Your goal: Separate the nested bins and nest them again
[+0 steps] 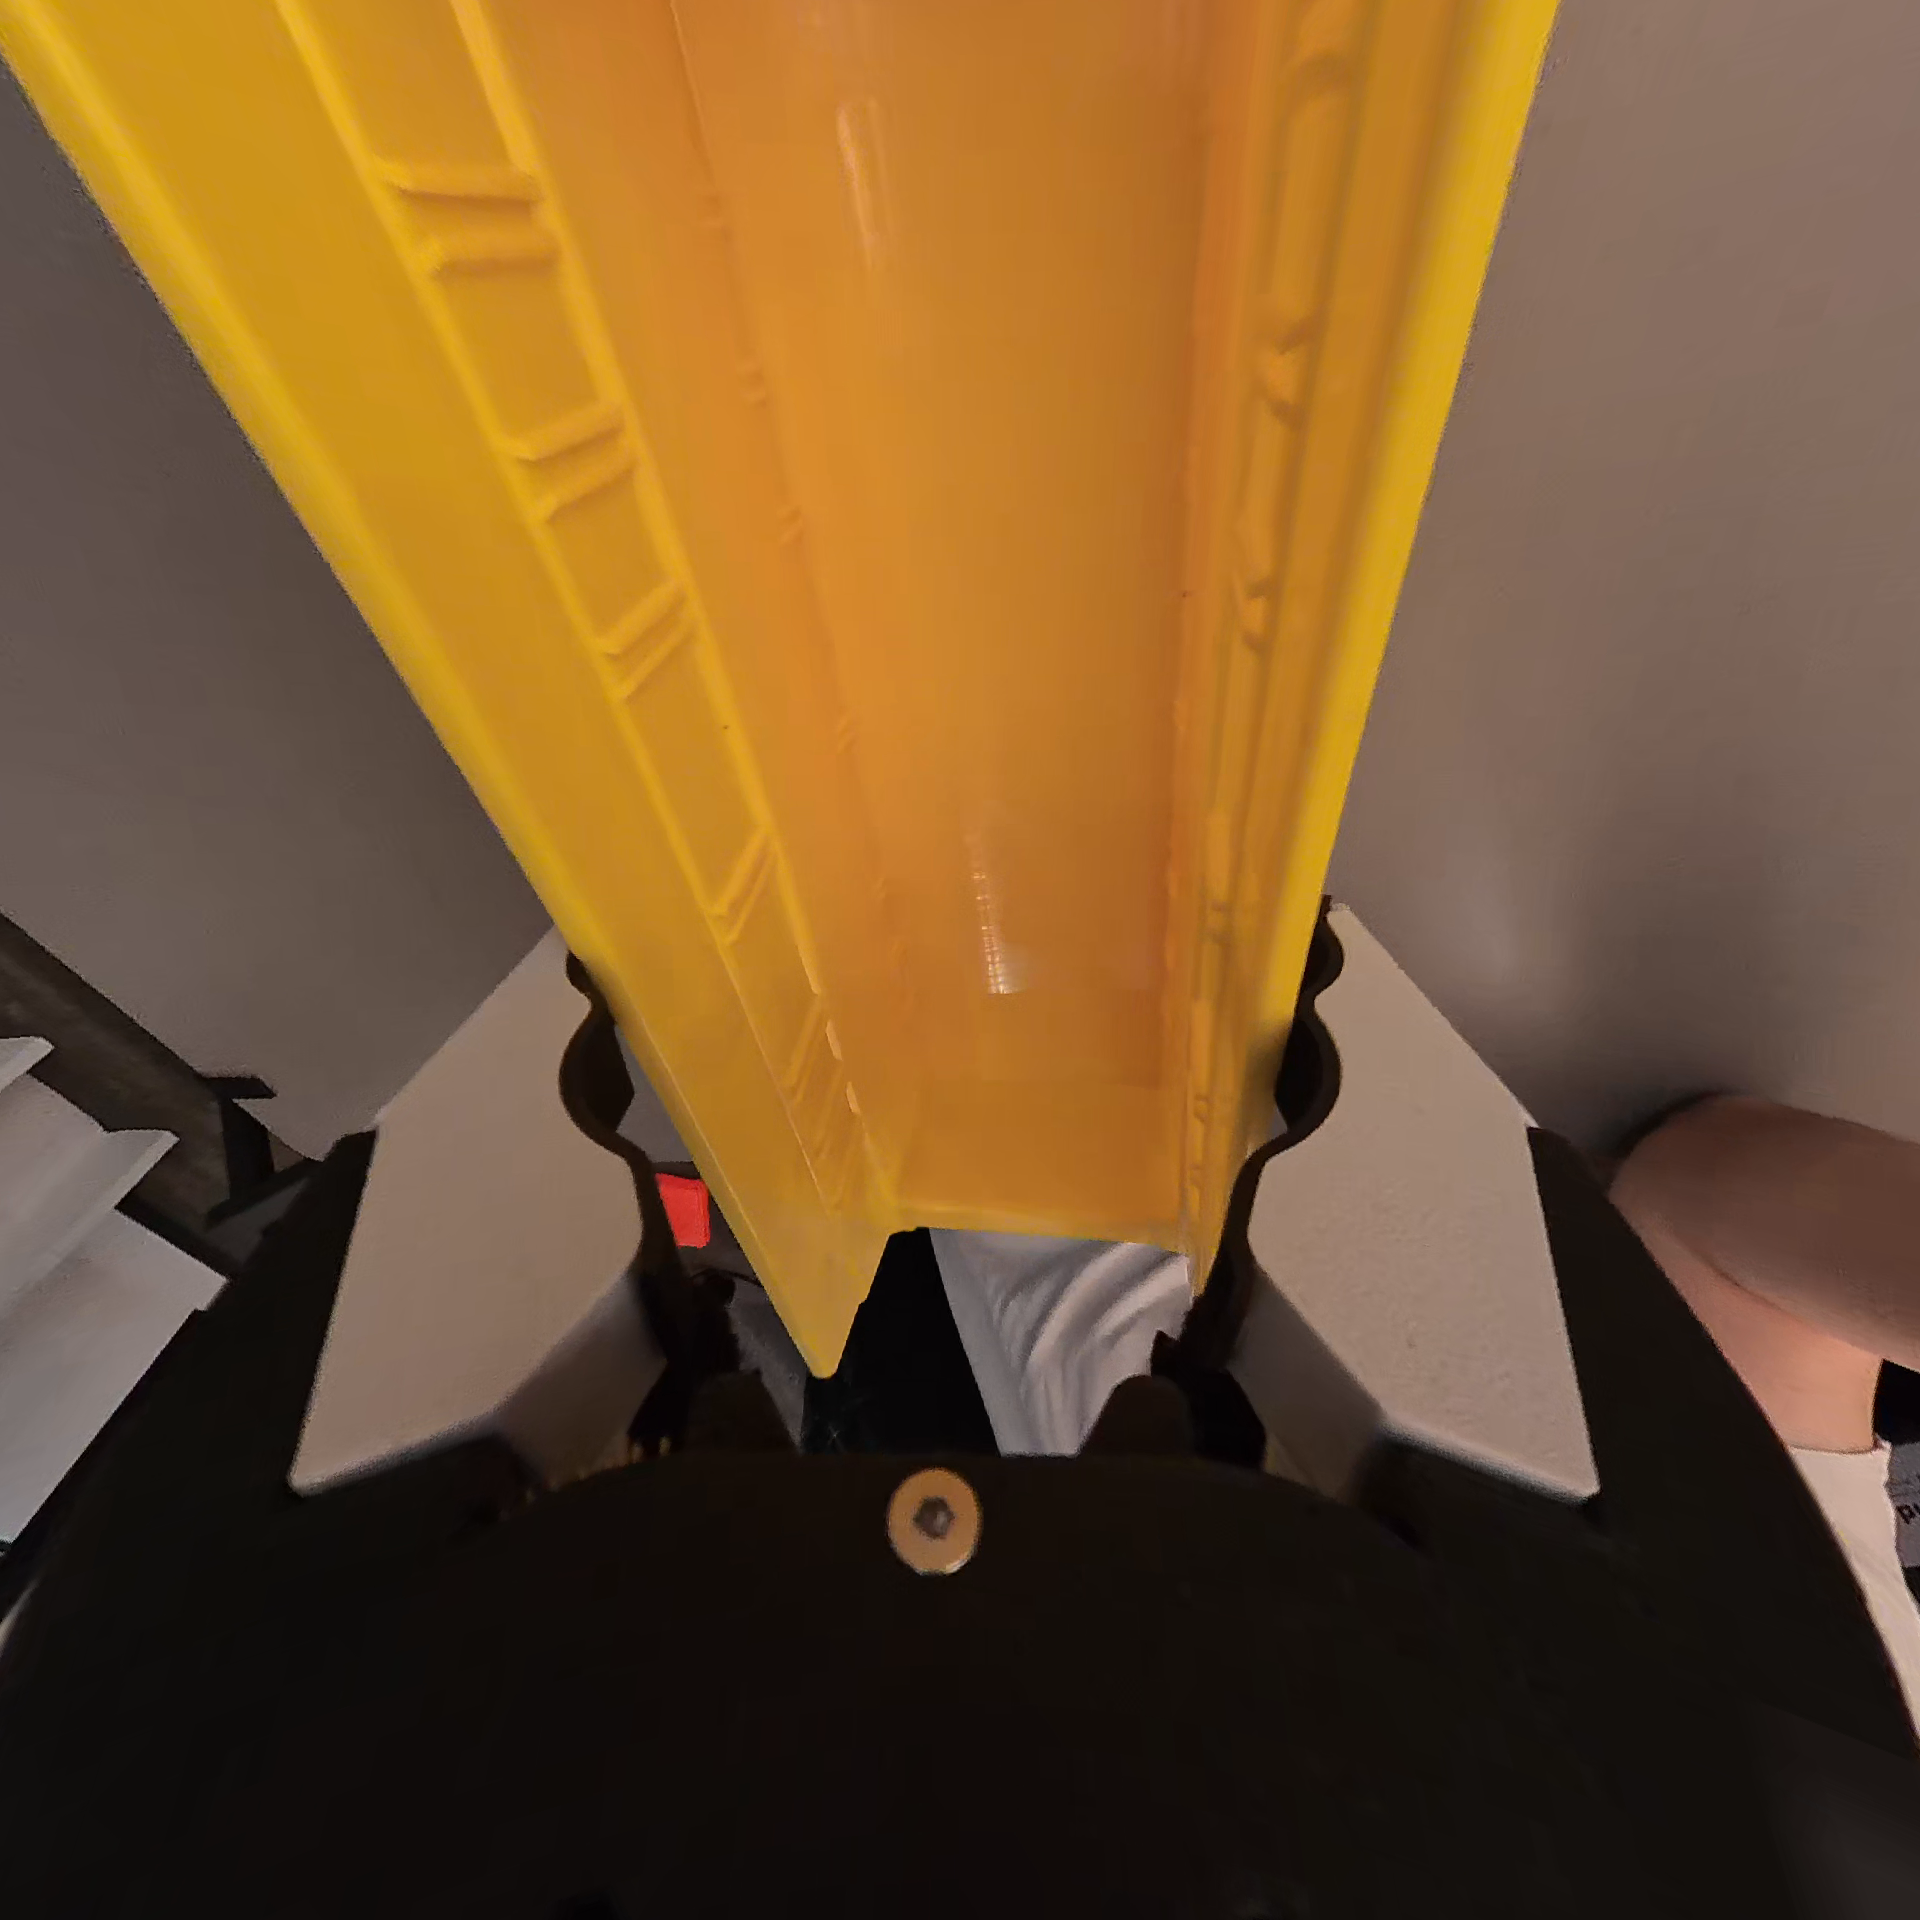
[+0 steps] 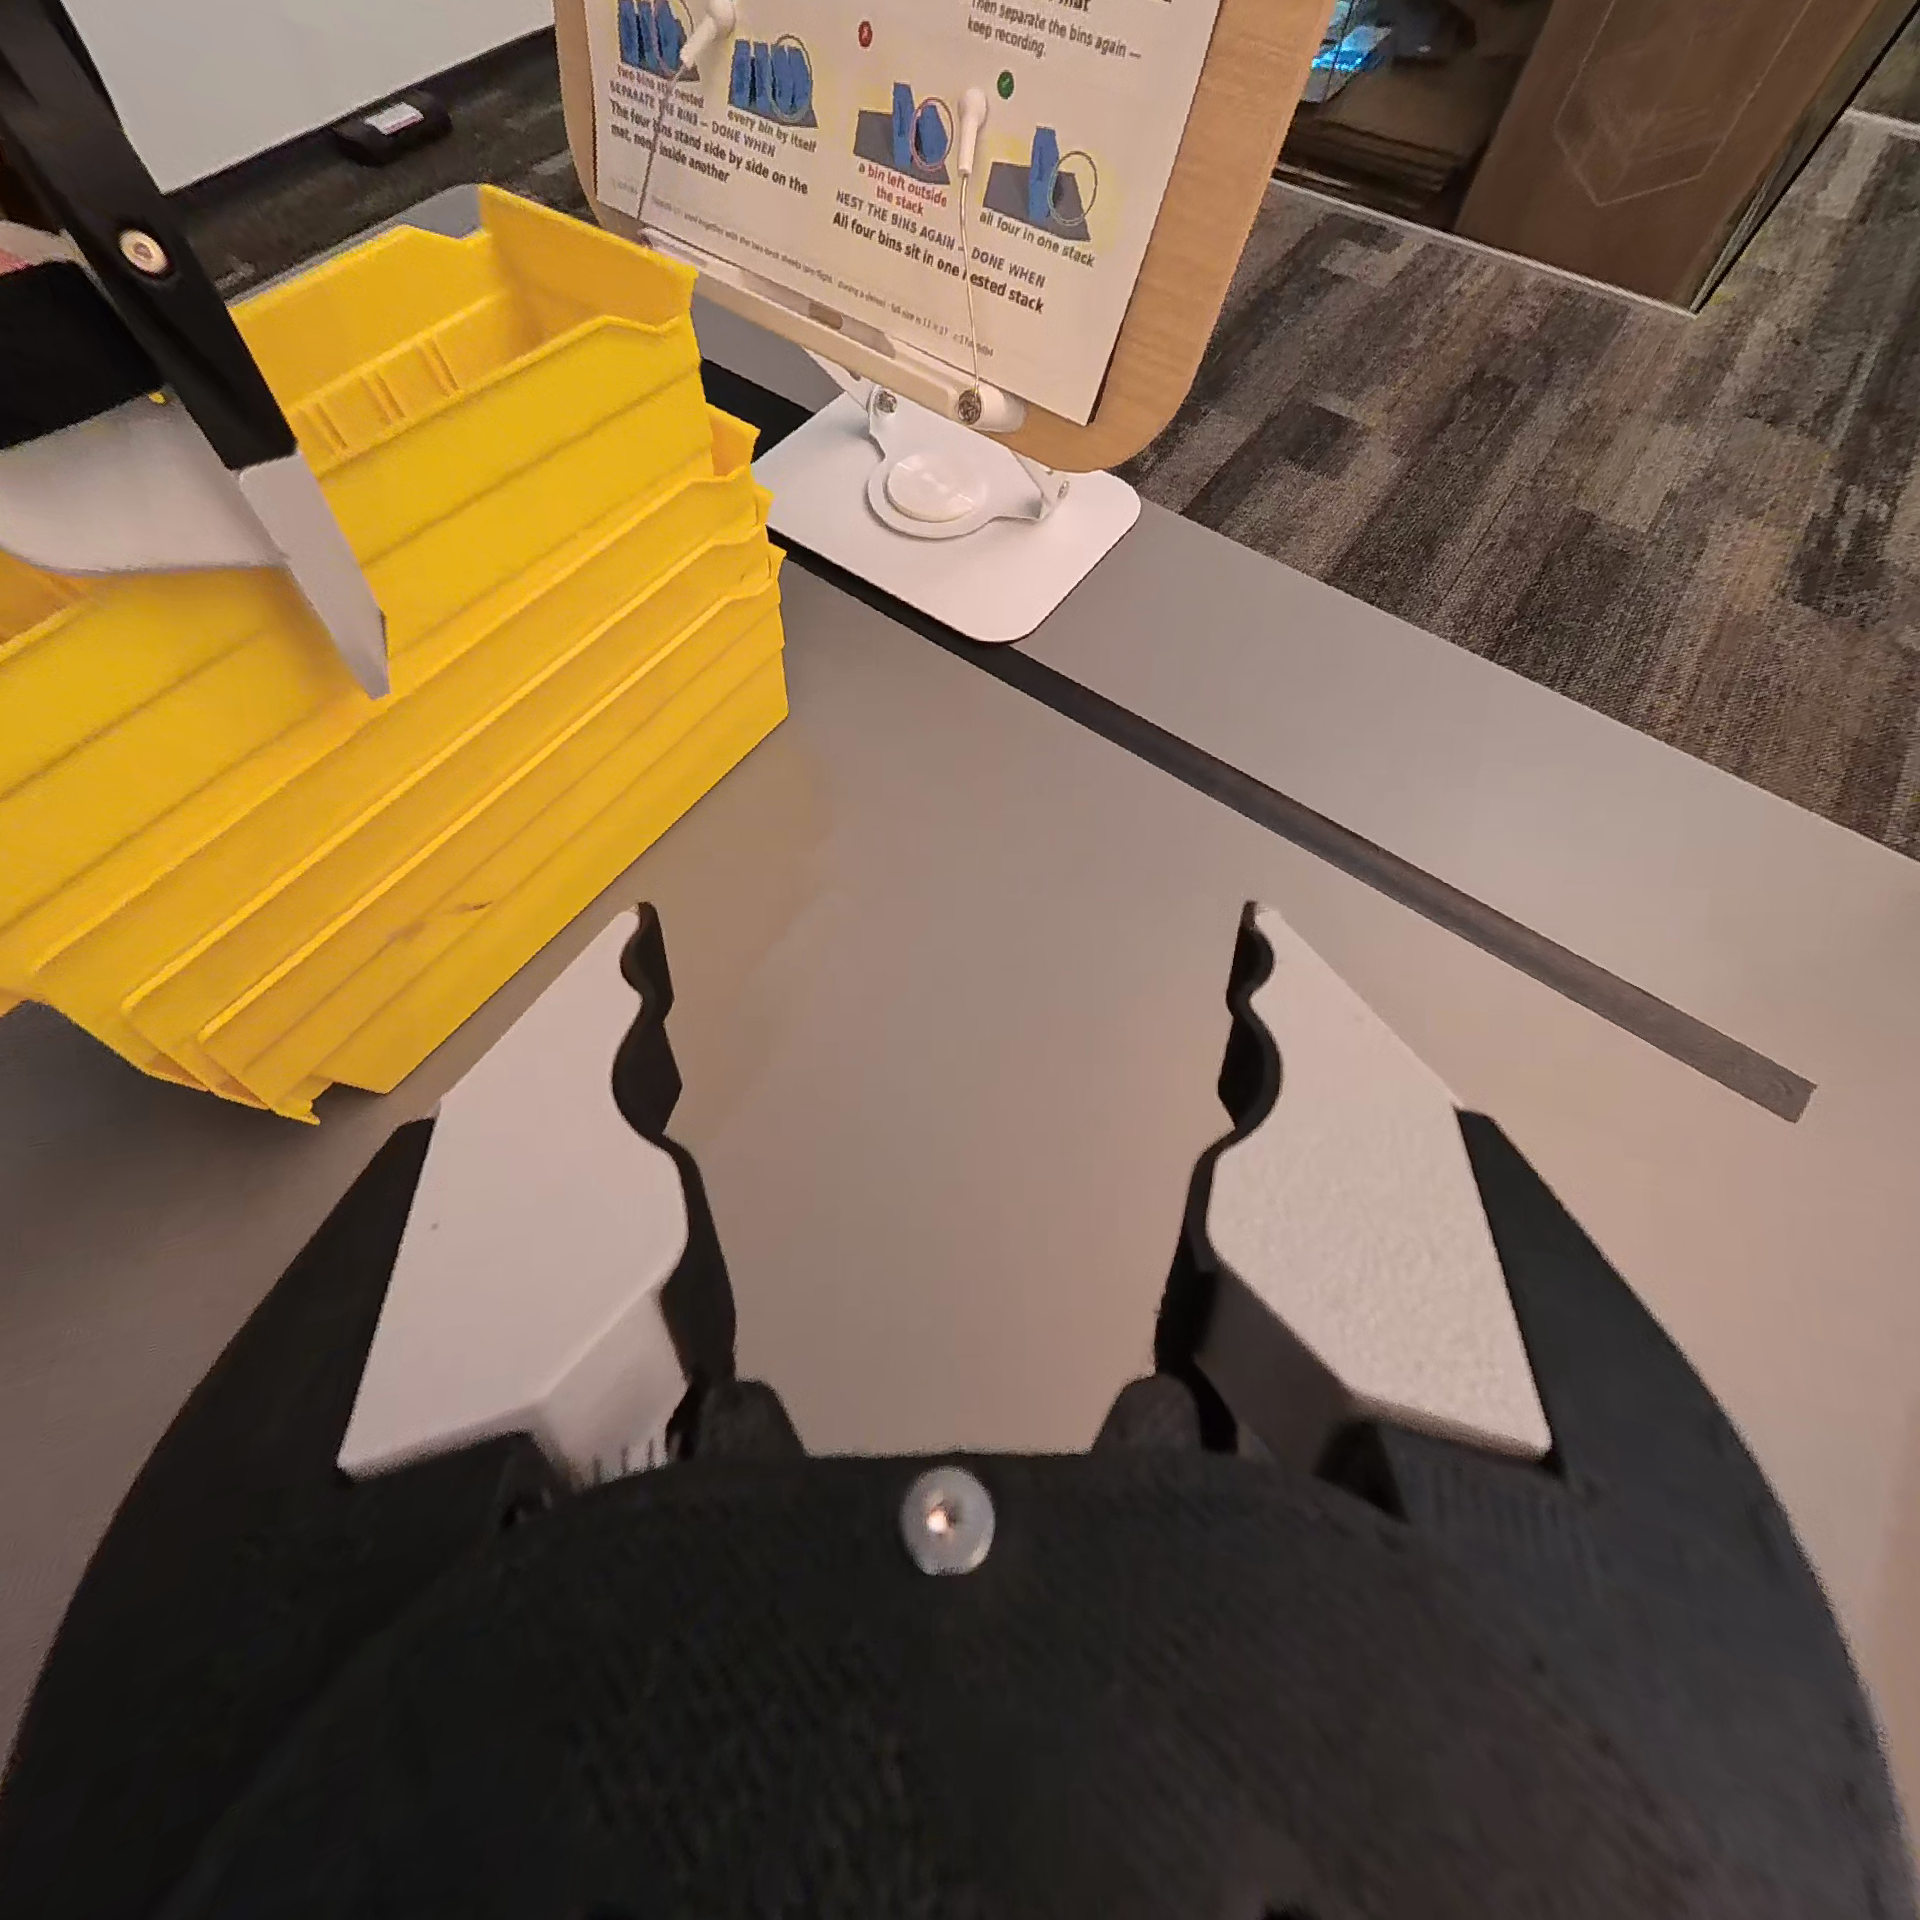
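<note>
In the left wrist view a yellow bin (image 1: 935, 520) fills the space between the fingers of my left gripper (image 1: 951, 956). Both dark pads (image 1: 1304, 1039) rest against its side walls, and I look into its open inside. The right wrist view shows this top bin (image 2: 499, 416) sitting in a stack of several nested yellow bins (image 2: 416, 810) on the grey table (image 2: 987, 831). A finger of the left gripper (image 2: 322, 582) lies along the bin's side. My right gripper (image 2: 940, 914) is open and empty, low over bare table to the right of the stack.
An instruction card on a white stand (image 2: 956, 540) stands at the table's far edge behind the stack. Patterned carpet (image 2: 1558, 416) and a cardboard box (image 2: 1662, 135) lie beyond. A person's arm (image 1: 1766, 1247) shows at the right of the left wrist view.
</note>
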